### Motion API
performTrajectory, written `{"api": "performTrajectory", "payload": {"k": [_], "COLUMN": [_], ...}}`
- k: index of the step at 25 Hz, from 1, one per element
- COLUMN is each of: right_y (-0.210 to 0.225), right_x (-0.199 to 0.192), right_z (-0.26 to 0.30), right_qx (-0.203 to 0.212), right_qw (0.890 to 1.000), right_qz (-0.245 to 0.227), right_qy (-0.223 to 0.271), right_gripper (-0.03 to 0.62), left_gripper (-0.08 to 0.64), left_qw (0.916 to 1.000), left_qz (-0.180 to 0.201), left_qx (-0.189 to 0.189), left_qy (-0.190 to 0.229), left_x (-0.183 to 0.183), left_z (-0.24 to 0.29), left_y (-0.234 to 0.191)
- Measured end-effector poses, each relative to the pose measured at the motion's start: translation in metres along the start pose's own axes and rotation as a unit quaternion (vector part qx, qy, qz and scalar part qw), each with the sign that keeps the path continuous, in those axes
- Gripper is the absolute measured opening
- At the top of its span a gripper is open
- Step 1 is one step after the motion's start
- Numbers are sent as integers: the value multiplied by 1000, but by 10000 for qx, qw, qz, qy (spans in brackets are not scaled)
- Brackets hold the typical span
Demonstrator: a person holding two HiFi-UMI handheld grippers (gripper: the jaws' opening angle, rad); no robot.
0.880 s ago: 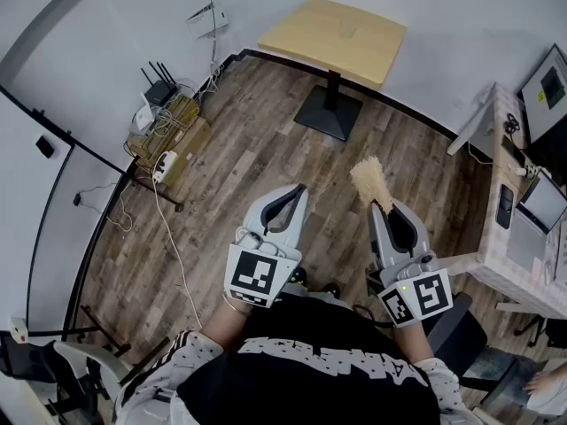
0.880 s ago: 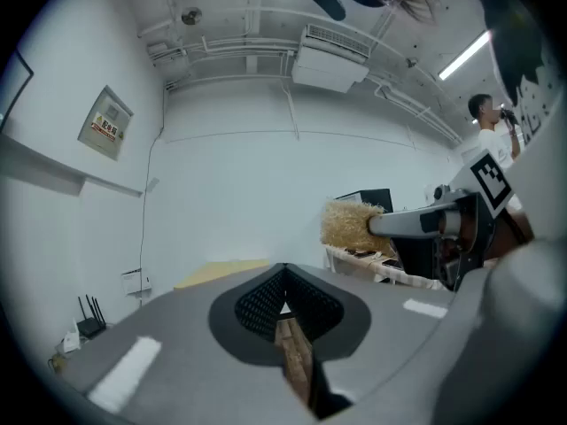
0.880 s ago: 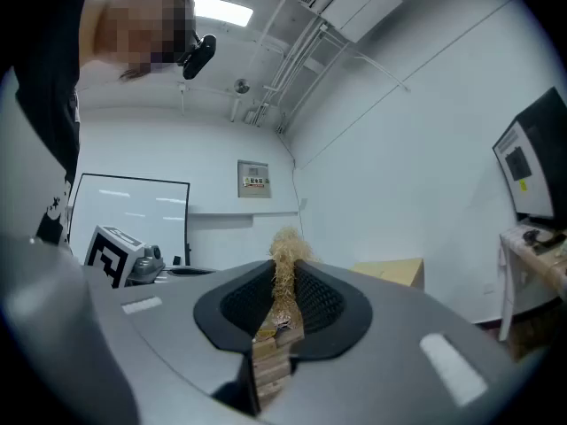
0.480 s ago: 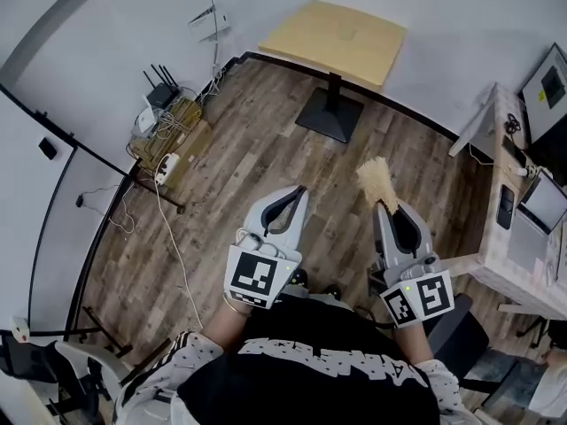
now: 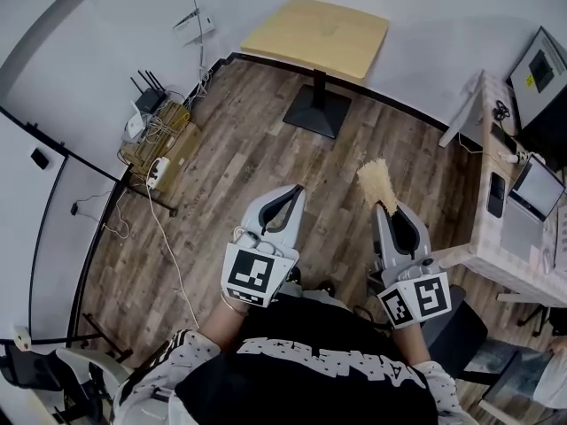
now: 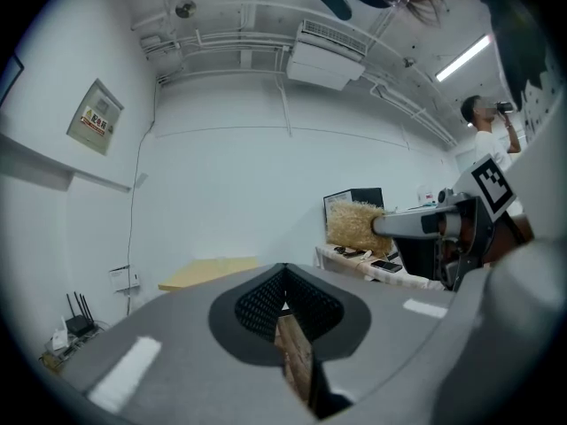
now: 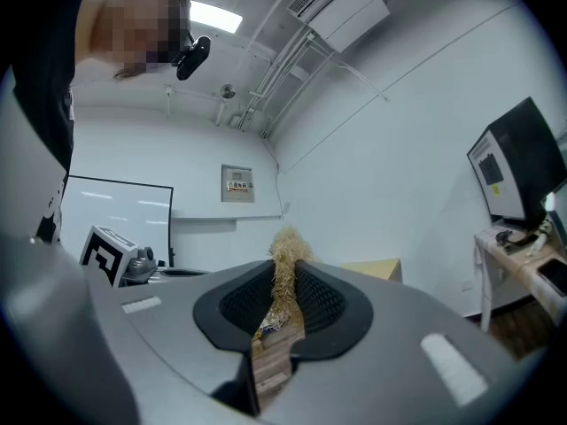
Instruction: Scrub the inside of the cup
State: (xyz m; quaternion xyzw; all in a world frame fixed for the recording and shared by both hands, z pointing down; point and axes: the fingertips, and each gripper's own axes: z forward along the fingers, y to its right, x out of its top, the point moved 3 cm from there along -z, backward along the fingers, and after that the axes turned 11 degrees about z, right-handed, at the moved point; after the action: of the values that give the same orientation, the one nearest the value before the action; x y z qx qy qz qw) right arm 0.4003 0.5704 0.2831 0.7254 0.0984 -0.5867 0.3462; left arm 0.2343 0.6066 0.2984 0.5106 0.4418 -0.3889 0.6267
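**Where things lie around my two pairs of jaws**

I have my left gripper (image 5: 297,190) and right gripper (image 5: 390,211) side by side, both level above the brown wood-plank floor (image 5: 257,149). The straw-coloured fibrous scrubbing pad (image 5: 376,182) is clamped between the right jaws and sticks out ahead of them. The left jaws are closed on each other.

Well ahead of both stands the pale square wooden pedestal table (image 5: 319,32), against the wall. Far left of the left jaws, a black antenna router (image 5: 146,97) sits by the wall. Right of the right jaws runs the light-topped desk (image 5: 487,255), with a black monitor (image 5: 542,71) on it.

Right hand-held gripper (image 5: 387,205) clamping straw scrubber (image 5: 376,182), left hand-held gripper (image 5: 296,191) closed
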Motion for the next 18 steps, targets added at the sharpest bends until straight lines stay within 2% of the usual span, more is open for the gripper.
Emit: {"api": "performTrajectory", "payload": {"k": [9, 18], "right_y": [23, 32], "right_x": [8, 4], "right_z": [-32, -37], "right_qx": [-115, -99], "right_qw": [9998, 9997], "right_qz": [81, 187], "right_qy": [120, 147], "right_gripper": [83, 84], "left_gripper": [2, 2], "left_qw": [9998, 9996], "left_qz": [117, 217], "left_qx": [-156, -179], "left_qy": [42, -32], "left_x": [13, 14], "left_z": [9, 16], "left_y": [36, 42]}}
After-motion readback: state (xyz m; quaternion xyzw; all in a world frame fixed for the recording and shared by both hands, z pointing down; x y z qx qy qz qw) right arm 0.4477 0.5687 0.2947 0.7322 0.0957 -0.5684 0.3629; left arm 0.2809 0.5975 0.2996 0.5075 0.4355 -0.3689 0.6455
